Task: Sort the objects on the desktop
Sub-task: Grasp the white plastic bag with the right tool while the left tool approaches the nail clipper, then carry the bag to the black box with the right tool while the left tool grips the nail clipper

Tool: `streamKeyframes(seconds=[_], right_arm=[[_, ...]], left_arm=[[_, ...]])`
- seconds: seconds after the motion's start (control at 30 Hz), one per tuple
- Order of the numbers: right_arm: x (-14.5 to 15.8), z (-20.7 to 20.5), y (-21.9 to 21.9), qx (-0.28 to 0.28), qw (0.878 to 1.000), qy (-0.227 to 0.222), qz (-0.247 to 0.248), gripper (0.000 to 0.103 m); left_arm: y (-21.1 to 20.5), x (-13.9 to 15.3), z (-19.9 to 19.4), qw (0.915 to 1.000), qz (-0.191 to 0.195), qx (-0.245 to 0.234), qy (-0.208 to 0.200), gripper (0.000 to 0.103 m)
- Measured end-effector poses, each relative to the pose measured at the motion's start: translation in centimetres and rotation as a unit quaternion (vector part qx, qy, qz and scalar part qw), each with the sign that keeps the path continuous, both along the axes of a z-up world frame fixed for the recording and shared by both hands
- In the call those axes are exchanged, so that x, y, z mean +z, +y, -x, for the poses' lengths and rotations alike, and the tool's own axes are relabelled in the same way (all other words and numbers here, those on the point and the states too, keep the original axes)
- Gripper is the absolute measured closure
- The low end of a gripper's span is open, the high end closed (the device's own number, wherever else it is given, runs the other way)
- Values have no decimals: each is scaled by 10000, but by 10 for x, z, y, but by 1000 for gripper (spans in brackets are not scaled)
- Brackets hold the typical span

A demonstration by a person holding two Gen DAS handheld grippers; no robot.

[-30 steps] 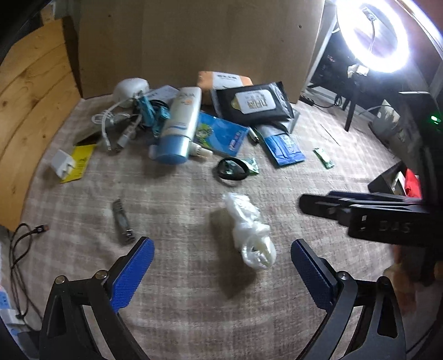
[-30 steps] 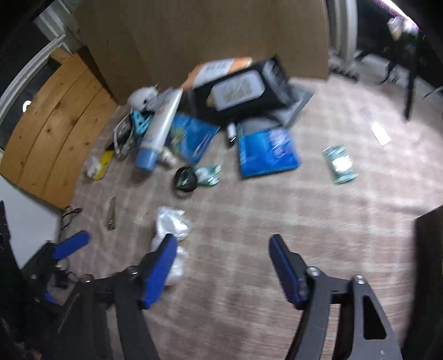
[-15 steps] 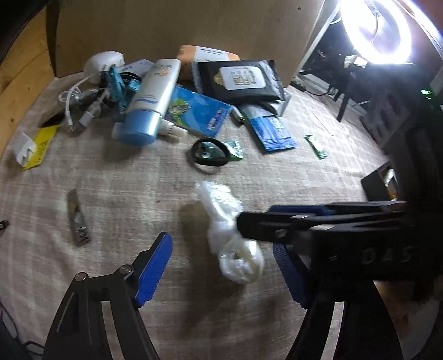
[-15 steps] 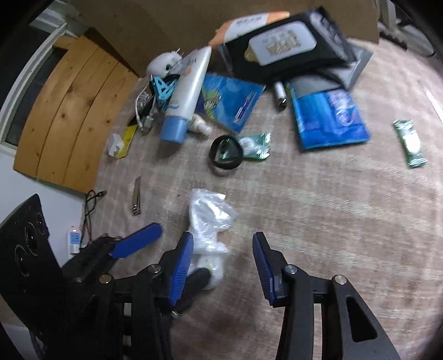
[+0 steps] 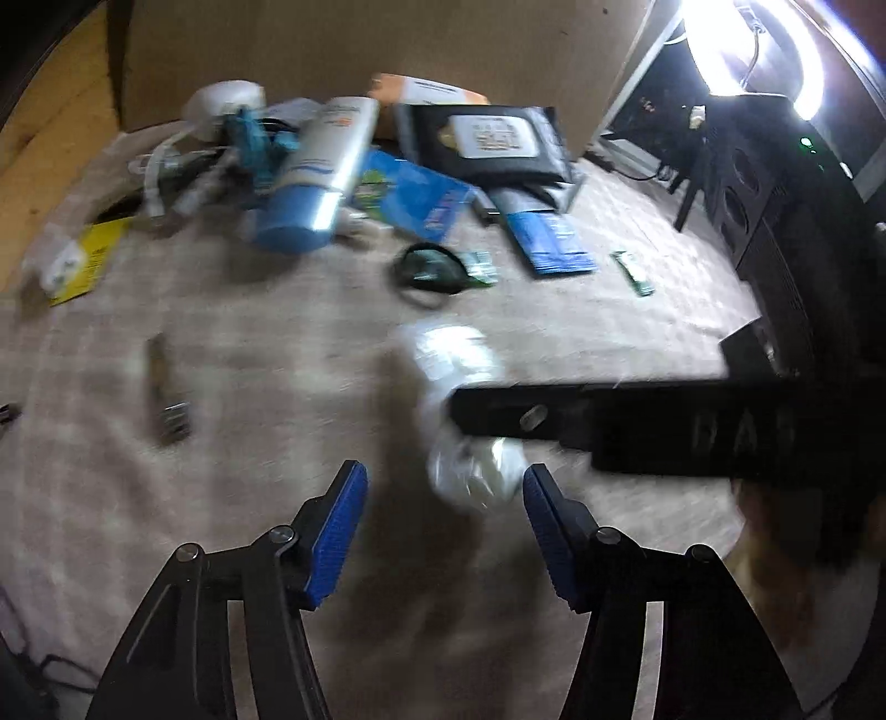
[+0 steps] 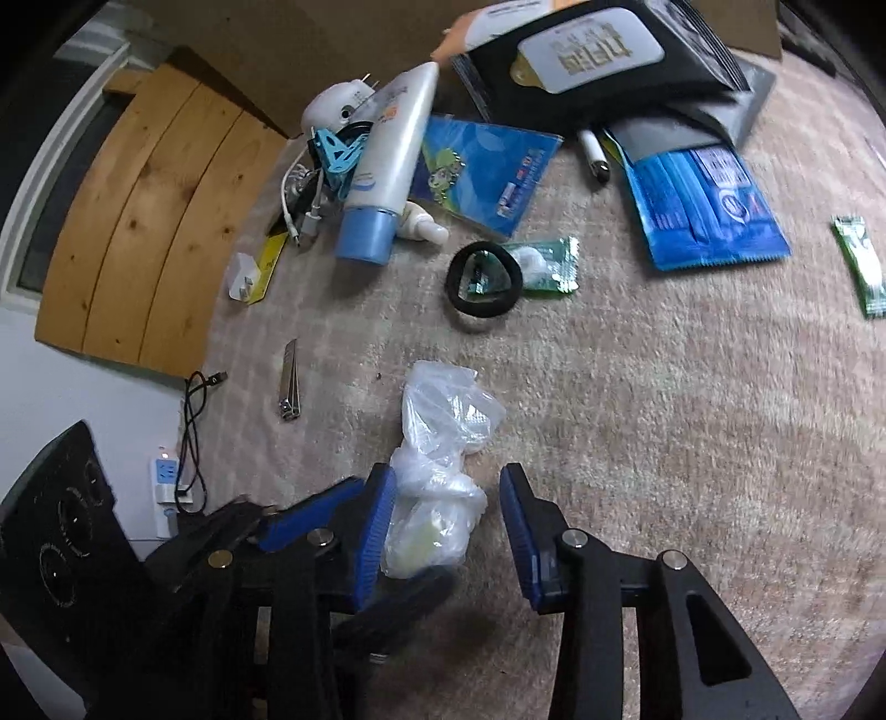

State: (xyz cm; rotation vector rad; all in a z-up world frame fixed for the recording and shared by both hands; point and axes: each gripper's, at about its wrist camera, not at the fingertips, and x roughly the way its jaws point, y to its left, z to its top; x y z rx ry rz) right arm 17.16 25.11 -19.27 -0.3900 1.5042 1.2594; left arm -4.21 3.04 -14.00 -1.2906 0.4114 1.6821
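A crumpled clear plastic bag [image 6: 443, 459] lies on the beige cloth near the front; it also shows in the left wrist view [image 5: 465, 410]. My right gripper [image 6: 448, 531] is open with its blue pads on either side of the bag's near end. My left gripper [image 5: 443, 526] is open just before the bag, and the right gripper's black finger [image 5: 609, 421] crosses over the bag from the right. Further back lie a white and blue tube [image 6: 387, 166], a black wipes pack [image 6: 587, 61] and a blue packet [image 6: 703, 205].
A black hair tie [image 6: 484, 285], a green candy wrapper [image 6: 545, 266], a nail clipper [image 6: 289, 382], a white plug [image 6: 243, 277], tangled cables [image 6: 310, 194] and a green sachet [image 6: 861, 266] lie on the cloth. A cardboard sheet [image 5: 354, 44] stands behind. Wooden boards [image 6: 144, 221] lie left.
Both grippers have closed in on the plastic bag. The right gripper's pads now flank its near end, and the left gripper's jaws have narrowed.
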Motion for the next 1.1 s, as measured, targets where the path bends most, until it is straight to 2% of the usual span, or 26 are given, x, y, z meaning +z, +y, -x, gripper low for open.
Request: streamKeyframes(seconds=[0.13, 0.27, 0.4, 0.63, 0.83, 0.87, 0.9, 0.97, 1.1], right_arm=[[0, 9, 7, 135, 9997, -195, 67, 66], [-1, 22, 13, 263, 9982, -519, 131, 66], [0, 33, 21, 366, 9943, -974, 214, 67], [3, 34, 16, 382, 9868, -1538, 320, 71], [6, 11, 1, 107, 9865, -1576, 431, 72], [6, 7, -1, 76, 9864, -1583, 443, 72], [6, 4, -4, 44, 9862, -1592, 456, 72], [6, 0, -8, -12, 9859, -1608, 468, 72], [6, -11, -24, -177, 9866, -1561, 439, 73]], left_arm=[[-34, 6, 30, 9994, 130, 311, 102, 40], [-50, 10, 62, 9977, 188, 604, 234, 40], [-46, 0, 92, 9954, 303, 905, -94, 40], [-24, -12, 114, 9931, 538, 1031, -147, 41], [-8, -15, 120, 9925, 756, 961, -25, 58], [-6, -15, 120, 9923, 797, 944, 49, 66], [-5, -15, 121, 9919, 856, 931, 133, 79], [-7, -15, 124, 9909, 893, 988, 199, 89], [-13, -14, 123, 9916, 872, 930, 207, 90]])
